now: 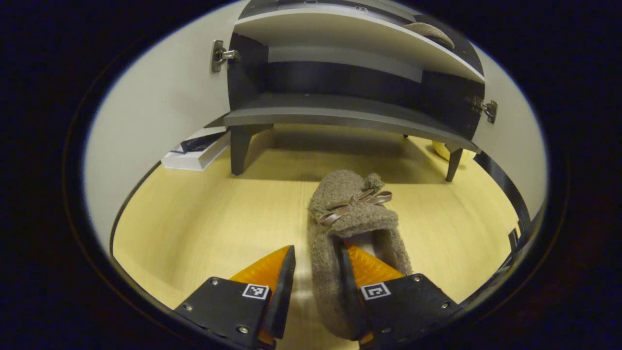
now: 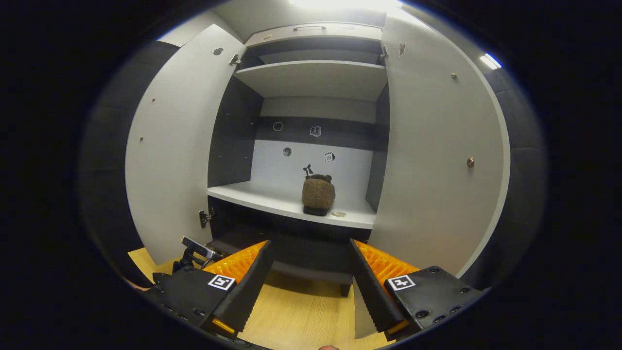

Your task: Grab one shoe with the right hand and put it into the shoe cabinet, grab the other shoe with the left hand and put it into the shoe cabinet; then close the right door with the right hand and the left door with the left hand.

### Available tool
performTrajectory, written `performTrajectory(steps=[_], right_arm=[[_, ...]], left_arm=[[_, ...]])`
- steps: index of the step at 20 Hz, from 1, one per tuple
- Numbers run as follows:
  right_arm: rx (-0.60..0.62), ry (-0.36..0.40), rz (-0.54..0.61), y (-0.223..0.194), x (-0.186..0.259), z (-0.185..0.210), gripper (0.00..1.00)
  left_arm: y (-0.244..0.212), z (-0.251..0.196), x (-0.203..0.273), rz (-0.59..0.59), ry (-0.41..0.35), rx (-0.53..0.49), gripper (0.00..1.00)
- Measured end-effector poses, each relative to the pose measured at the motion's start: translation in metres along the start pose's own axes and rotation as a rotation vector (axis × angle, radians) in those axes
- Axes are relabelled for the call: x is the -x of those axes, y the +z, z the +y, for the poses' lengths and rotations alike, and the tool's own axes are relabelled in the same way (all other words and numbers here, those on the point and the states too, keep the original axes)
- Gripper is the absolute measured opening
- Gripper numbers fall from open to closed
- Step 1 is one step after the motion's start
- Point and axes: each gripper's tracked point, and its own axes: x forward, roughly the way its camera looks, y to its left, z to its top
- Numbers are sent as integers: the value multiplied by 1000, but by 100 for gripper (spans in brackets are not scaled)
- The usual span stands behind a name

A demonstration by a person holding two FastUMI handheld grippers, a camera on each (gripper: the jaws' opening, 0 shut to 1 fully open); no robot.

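A fuzzy brown slipper [image 1: 347,204] with a bow lies on the wooden floor in front of the shoe cabinet [image 1: 340,114], toe toward it. My left gripper [image 1: 317,248] is open and low over its heel end. One finger sits inside the shoe's opening, the other outside its left wall with a small gap. The other slipper [image 2: 318,194] stands on the cabinet's middle shelf [image 2: 291,206] and also appears as the slipper [image 1: 430,31] up on the shelf. My right gripper [image 2: 310,243] is open and holds nothing, facing the cabinet from some way back. Both doors [image 2: 170,160] [image 2: 437,160] stand wide open.
A white flat box [image 1: 197,148] lies on the floor by the cabinet's left leg [image 1: 238,148]. A yellow object [image 1: 444,150] sits near the right leg [image 1: 453,165]. The lowest shelf [image 2: 311,248] and top shelf [image 2: 311,73] hold nothing. Bare floor [image 1: 209,218] lies left of the slipper.
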Motion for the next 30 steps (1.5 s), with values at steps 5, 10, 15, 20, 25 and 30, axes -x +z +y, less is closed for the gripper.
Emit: performTrajectory(steps=[5,10,15,20,25,30], right_arm=[[-26,24,-2,0,3,2,98],[-31,41,-4,1,5,3,98],[-34,48,-17,4,10,5,98],[-25,45,-25,5,18,5,98],[-25,39,-30,6,26,1,98],[-33,35,-31,6,29,2,98]], left_arm=[[3,5,1,10,6,26,8],[22,14,10,-53,41,54,2],[37,16,27,-105,43,51,2],[61,21,46,-214,45,46,2],[96,27,69,-339,42,51,2],[132,29,81,-447,39,73,2]])
